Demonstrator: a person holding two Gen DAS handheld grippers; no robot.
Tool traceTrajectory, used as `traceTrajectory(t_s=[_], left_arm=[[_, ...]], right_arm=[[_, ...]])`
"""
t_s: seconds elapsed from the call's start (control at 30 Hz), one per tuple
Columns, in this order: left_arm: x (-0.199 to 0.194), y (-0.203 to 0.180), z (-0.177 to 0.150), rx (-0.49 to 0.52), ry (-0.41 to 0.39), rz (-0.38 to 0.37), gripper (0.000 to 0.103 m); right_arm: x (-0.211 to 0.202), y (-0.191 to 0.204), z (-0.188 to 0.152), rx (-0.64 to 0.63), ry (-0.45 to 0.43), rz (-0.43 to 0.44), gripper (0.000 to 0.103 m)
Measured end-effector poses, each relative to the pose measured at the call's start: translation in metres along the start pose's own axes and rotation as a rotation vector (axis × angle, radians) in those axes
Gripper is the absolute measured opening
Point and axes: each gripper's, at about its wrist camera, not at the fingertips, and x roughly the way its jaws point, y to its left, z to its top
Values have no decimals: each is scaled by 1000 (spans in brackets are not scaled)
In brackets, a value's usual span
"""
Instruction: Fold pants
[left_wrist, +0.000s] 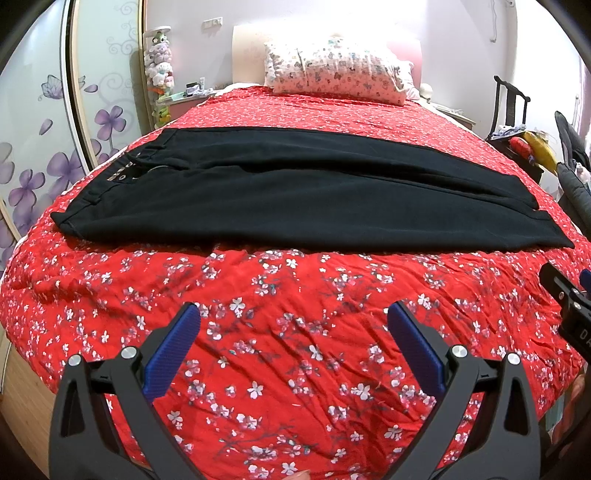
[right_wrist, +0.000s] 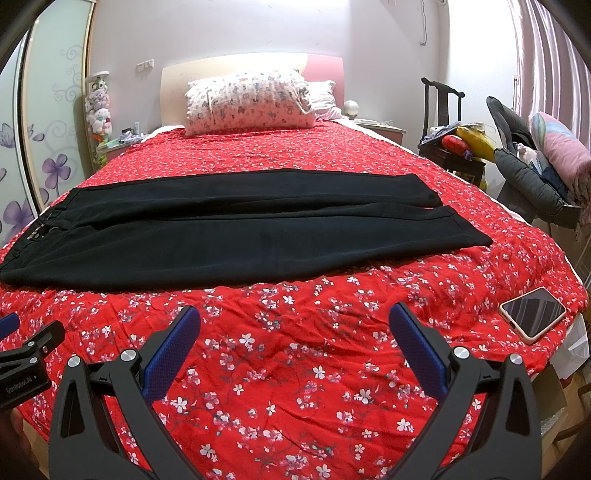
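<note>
Black pants (left_wrist: 295, 195) lie spread flat across the middle of a bed covered in a red flowered bedspread (left_wrist: 280, 332), waistband toward the left, leg hems toward the right. No fold appears to be made yet: the two legs lie side by side at full length, the far one slightly overlapping the near one, so the whole folding job seems to remain. The fabric looks smooth, dark and fairly thick, with few wrinkles. The left gripper (left_wrist: 293, 332) and the right gripper (right_wrist: 294, 332) both hover over bare bedspread near the pants, fingers spread wide, grasping nothing. A phone (right_wrist: 532, 314) rests near the bed's right edge.
</note>
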Motion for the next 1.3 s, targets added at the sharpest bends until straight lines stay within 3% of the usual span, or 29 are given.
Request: traceTrajectory(t_s=[1.3], left_arm=[[0,-1,-1,-3,1,-8,101]], right_arm=[[0,-3,-1,7,6,23,102]])
